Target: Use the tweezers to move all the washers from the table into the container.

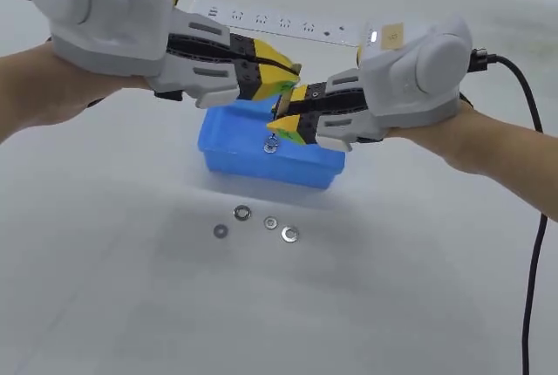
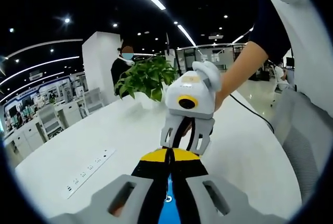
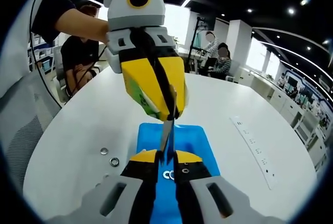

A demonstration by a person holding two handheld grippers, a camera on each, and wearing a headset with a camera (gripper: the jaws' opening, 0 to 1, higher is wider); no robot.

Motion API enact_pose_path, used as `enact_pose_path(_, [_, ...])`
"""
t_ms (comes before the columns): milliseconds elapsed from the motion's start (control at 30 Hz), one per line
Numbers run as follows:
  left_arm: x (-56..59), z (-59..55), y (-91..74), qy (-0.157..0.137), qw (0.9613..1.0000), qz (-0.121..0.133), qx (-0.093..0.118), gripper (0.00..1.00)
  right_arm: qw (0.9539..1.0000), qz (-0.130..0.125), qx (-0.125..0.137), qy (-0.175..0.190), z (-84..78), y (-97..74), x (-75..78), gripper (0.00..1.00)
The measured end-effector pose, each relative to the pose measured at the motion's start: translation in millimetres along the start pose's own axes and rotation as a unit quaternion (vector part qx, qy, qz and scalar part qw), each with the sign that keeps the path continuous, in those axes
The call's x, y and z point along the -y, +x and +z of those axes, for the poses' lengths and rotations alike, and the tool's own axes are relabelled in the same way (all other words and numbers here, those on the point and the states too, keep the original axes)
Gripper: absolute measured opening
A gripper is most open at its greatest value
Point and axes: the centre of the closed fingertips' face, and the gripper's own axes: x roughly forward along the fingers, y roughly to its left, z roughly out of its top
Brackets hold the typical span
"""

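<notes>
A blue container (image 1: 261,164) stands mid-table, and both grippers hover over it. My right gripper (image 1: 283,124) comes in from the right, shut on thin metal tweezers (image 3: 167,133) whose tip (image 1: 273,139) hangs over the container with a washer (image 1: 271,146) at it. My left gripper (image 1: 292,74) reaches in from the upper left with its yellow jaws closed. Its tips meet the tweezers' far end in the right gripper view, and I cannot tell if they pinch it. Several loose washers (image 1: 242,213) lie on the table in front of the container. Two washers (image 3: 184,171) lie inside the container (image 3: 195,140).
A white power strip (image 1: 270,22) lies behind the container. A black cable (image 1: 532,262) trails from the right gripper down the right side. A potted plant (image 2: 145,78) and people stand beyond the table's far edge. Bare white tabletop lies toward me.
</notes>
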Motion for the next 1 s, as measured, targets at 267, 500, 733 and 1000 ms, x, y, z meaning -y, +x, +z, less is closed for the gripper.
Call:
enact_pose_path(267, [-7.3, 5.9, -6.6, -0.006, 0.9997, 0.023, 0.007, 0.04, 0.9999, -0.010, 0.002, 0.000, 5.5, -3.6, 0.2, 0.16])
enact_pose_path(500, [-7.9, 12.9, -13.6, -0.011, 0.9993, 0.035, 0.013, 0.04, 0.9998, -0.018, 0.001, -0.003, 9.9, -7.5, -2.7, 0.19])
enact_pose_path(733, [-7.0, 18.3, -24.1, -0.018, 0.9990, 0.036, 0.018, 0.04, 0.9983, -0.057, 0.008, 0.011, 7.9, -25.1, 0.8, 0.23])
enact_pose_path(1000, [4.0, 18.5, -34.5, -0.026, 0.9988, 0.037, 0.018, 0.04, 0.9978, -0.064, 0.008, 0.016, 6.7, -42.7, -17.4, 0.36])
